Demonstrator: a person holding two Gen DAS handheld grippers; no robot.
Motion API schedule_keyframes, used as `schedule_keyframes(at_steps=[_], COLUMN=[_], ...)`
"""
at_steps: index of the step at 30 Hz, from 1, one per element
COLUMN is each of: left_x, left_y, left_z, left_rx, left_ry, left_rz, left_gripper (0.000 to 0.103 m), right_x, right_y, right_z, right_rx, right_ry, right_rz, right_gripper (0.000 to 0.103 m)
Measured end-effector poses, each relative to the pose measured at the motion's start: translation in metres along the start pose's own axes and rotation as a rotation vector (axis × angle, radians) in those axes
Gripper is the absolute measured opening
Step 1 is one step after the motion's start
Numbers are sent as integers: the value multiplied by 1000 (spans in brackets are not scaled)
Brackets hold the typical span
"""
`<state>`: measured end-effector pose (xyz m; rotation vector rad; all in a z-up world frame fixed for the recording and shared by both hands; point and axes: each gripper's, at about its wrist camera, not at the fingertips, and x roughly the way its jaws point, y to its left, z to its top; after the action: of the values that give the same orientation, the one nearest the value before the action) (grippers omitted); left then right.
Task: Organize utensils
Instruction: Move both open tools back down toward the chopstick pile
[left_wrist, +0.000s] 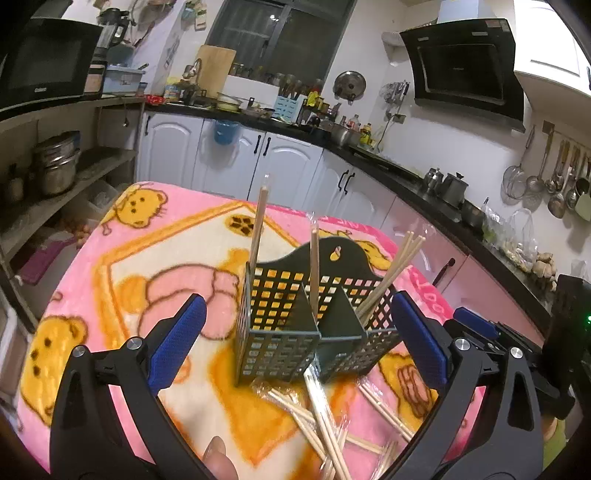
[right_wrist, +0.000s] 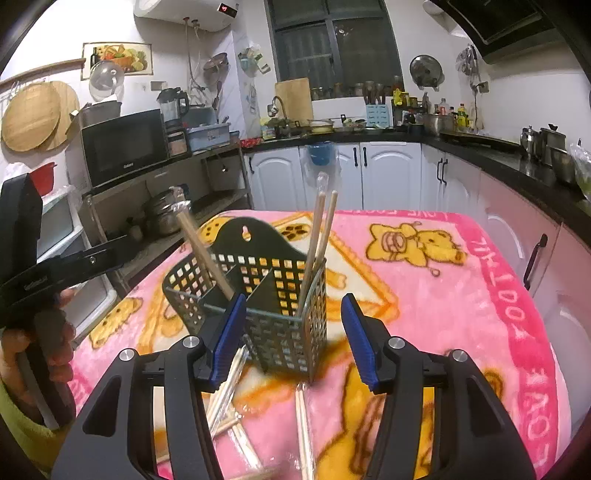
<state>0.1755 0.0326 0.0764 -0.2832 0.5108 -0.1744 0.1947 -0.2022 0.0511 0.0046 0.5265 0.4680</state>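
Note:
A dark green perforated utensil holder (left_wrist: 291, 332) with three compartments stands on the pink blanket; it also shows in the right wrist view (right_wrist: 266, 295). Wrapped wooden chopsticks stand in its compartments (left_wrist: 258, 225) (right_wrist: 321, 236). Several loose wrapped chopsticks (left_wrist: 325, 417) lie in front of the holder, also in the right wrist view (right_wrist: 229, 391). My left gripper (left_wrist: 299, 339) is open, its blue pads on either side of the holder. My right gripper (right_wrist: 291, 339) is open and empty, just in front of the holder's corner.
The pink cartoon blanket (left_wrist: 122, 258) covers the table. White kitchen cabinets (left_wrist: 236, 162) and a black counter stand beyond the far edge. A shelf with pots (left_wrist: 55, 166) and a microwave stands to the left. The other gripper's body (right_wrist: 22, 266) sits at the left.

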Motion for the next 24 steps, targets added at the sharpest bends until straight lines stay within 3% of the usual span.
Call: schedule_keyframes(at_steps=[12,24], left_x=[1,6], left_y=[0,-6], left_z=[-18,-37], left_rx=[7,24], left_ry=[46,99], left_rz=[-3,-4], left_gripper=[92,92], right_x=[-4,-5], right_y=[-1,-4], right_z=[-21,-44], right_rx=[-8,-20], right_ry=[56,119], right_rz=[6,15], right_gripper=[51,41])
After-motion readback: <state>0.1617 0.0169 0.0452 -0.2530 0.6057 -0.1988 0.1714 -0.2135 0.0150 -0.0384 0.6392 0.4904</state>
